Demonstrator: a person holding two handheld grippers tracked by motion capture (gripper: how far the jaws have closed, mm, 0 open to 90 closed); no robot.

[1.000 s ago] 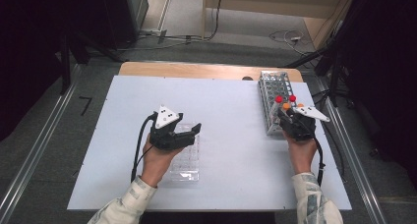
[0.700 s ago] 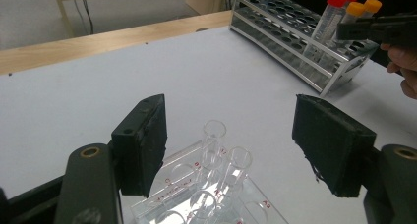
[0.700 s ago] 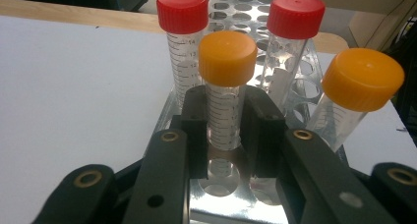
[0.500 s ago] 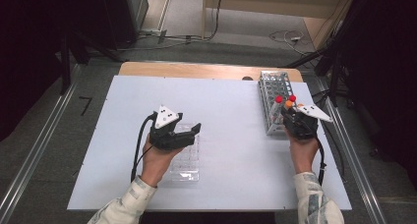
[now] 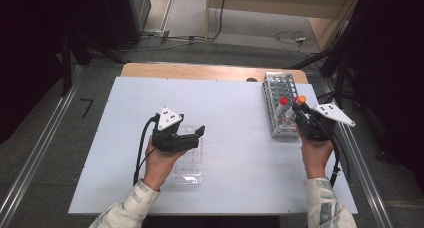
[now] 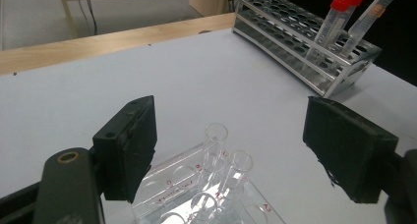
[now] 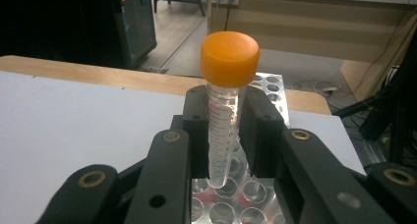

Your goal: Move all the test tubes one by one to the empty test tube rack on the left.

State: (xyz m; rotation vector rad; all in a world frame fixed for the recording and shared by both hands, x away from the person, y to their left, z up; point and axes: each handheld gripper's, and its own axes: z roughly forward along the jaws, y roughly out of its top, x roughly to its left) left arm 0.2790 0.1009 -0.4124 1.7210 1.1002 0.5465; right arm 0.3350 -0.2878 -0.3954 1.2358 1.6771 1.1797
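Observation:
My right gripper (image 5: pixel 300 116) (image 7: pixel 226 117) is shut on a clear graduated tube with an orange cap (image 5: pixel 300 100) (image 7: pixel 223 135). It holds the tube upright, its tip just above the holes of the metal tube rack (image 5: pixel 274 88) (image 7: pixel 269 82). Two red-capped tubes (image 5: pixel 283 102) (image 6: pixel 338 8) stand in that rack's near end. My left gripper (image 5: pixel 196 137) (image 6: pixel 235 131) is open and its jaws have just been opening. It hovers over a clear plastic rack (image 5: pixel 188 164) (image 6: pixel 164 187). Two small open glass tubes (image 6: pixel 215 144) stand in that rack between the pads, touching neither.
The white table top (image 5: pixel 230 118) stretches between the two racks. A wooden strip (image 5: pixel 200 70) runs along its far edge. Beyond it, cables lie on the floor and dark equipment stands at the left.
My right gripper has closed on the orange-capped tube and lifted it up out of the metal rack. The left hand has stayed over the clear rack.

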